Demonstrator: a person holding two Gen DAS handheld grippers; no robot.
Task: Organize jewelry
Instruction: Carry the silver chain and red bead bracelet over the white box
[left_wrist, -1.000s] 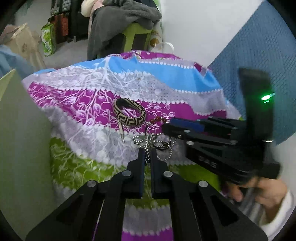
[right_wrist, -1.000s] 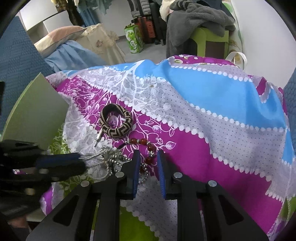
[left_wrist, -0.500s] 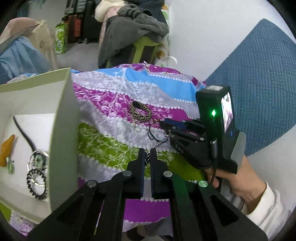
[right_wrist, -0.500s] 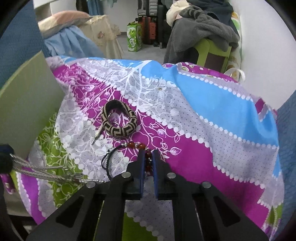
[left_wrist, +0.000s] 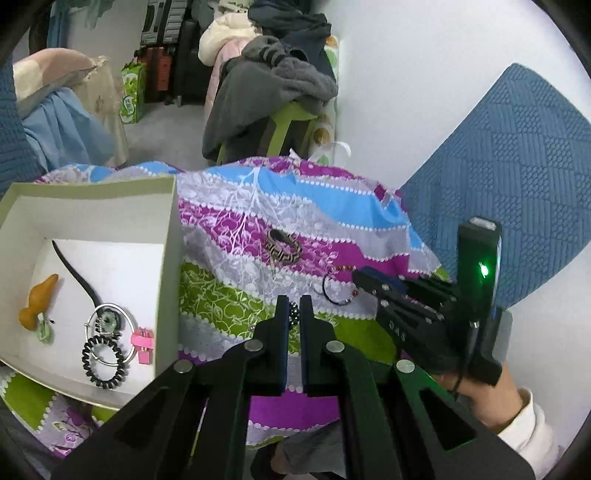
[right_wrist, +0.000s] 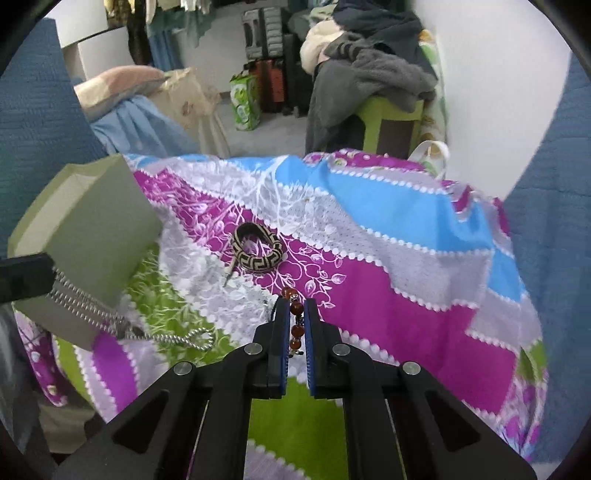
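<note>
Right wrist view shows my right gripper (right_wrist: 294, 325), which stood apart over the red bead bracelet (right_wrist: 294, 314) a second ago, now pinching it and lifting it off the patterned cloth (right_wrist: 388, 266). My left gripper (left_wrist: 290, 314) stays clamped on the silver ball chain (right_wrist: 110, 314), now raised beside the pale cardboard box (left_wrist: 168, 258), so both are ready to drop in. The woven bangle (right_wrist: 256, 248) remains on the cloth.

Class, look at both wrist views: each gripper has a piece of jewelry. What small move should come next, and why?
Probably carry the left gripper sideways over the open box and let go there. It is shut on the silver chain, which hangs clear of the cloth, and the box already holds other pieces. The right gripper, shut on the red bead bracelet, could follow.
</note>
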